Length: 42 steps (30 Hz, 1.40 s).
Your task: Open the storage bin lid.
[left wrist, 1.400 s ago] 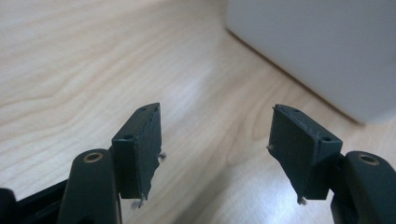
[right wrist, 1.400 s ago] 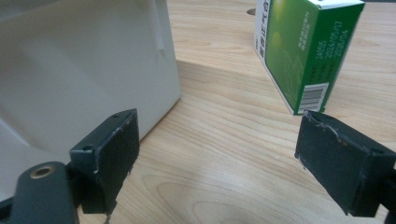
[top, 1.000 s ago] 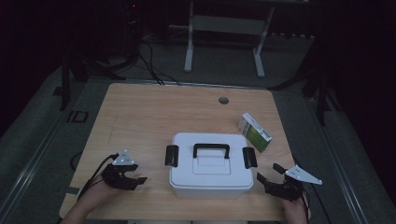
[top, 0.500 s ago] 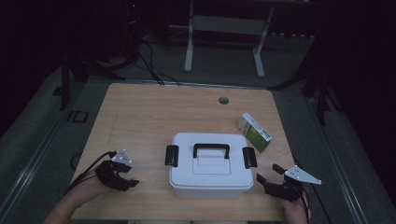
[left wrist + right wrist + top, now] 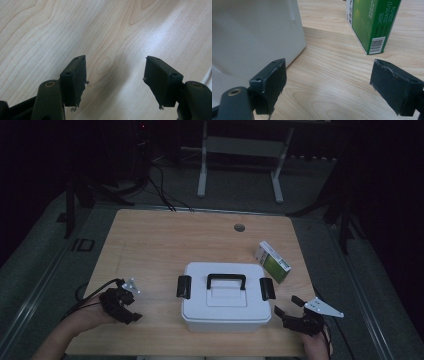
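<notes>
A white lidded storage box (image 5: 222,306) with a black handle (image 5: 226,279) and two black side latches stands at the table's near middle. To its right rear lies a green and white carton (image 5: 272,261). My left gripper (image 5: 129,306) hovers over bare wood left of the box, held in a hand, jaws open and empty; its own view shows just the wood grain between the pads (image 5: 115,80). My right gripper (image 5: 286,305) sits at the box's right front corner, open and empty. In its view (image 5: 329,85) the box wall (image 5: 254,32) is at the left and the carton (image 5: 372,22) ahead.
The wooden table (image 5: 165,245) has a round cable hole (image 5: 239,227) near its far edge. Behind the table stands a white metal frame (image 5: 202,165) on a dark floor with cables. The room around is dim.
The left gripper has lifted slightly and drifted to the left, away from the box. The right gripper and the box have stayed put.
</notes>
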Each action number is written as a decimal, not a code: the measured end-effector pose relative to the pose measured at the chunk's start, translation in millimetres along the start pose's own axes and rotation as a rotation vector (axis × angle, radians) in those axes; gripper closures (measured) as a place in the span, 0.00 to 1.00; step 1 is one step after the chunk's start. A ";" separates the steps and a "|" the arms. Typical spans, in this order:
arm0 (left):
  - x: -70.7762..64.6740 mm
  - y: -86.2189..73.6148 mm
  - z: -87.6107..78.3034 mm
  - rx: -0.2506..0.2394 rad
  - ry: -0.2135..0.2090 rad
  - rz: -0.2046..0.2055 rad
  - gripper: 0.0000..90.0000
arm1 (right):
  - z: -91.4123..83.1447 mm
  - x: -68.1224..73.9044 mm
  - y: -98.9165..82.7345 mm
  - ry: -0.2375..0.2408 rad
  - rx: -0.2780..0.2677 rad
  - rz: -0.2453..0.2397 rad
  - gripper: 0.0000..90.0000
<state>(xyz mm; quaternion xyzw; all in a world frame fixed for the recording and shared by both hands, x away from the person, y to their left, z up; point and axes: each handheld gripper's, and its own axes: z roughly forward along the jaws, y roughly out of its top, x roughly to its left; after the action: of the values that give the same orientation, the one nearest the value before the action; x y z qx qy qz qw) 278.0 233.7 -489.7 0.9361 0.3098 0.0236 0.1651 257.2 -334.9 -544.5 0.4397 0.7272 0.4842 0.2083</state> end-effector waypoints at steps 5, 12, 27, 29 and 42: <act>-0.8 4.1 -3.3 0.069 -0.012 0.017 0.39 | 0.4 0.4 0.0 0.001 0.002 -0.002 0.15; -2.8 10.4 -9.9 0.124 -0.018 0.040 0.39 | 0.6 0.3 -0.1 0.004 0.004 0.000 0.15; -5.8 30.4 -40.1 0.131 -0.026 0.094 0.39 | 1.2 0.9 -0.2 0.011 0.008 -0.007 0.15; -7.1 34.5 -43.8 0.136 -0.032 0.100 0.39 | 1.0 0.7 -0.1 0.012 0.007 -0.003 0.15; -20.2 69.8 -65.5 0.156 -0.031 0.172 0.39 | 1.5 0.7 -0.3 0.017 0.009 -0.002 0.15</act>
<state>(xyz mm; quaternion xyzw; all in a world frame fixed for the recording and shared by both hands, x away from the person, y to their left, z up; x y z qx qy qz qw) 292.0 188.5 -404.1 0.9695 0.2266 -0.0007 0.0939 257.8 -333.6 -545.3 0.4356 0.7317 0.4844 0.2005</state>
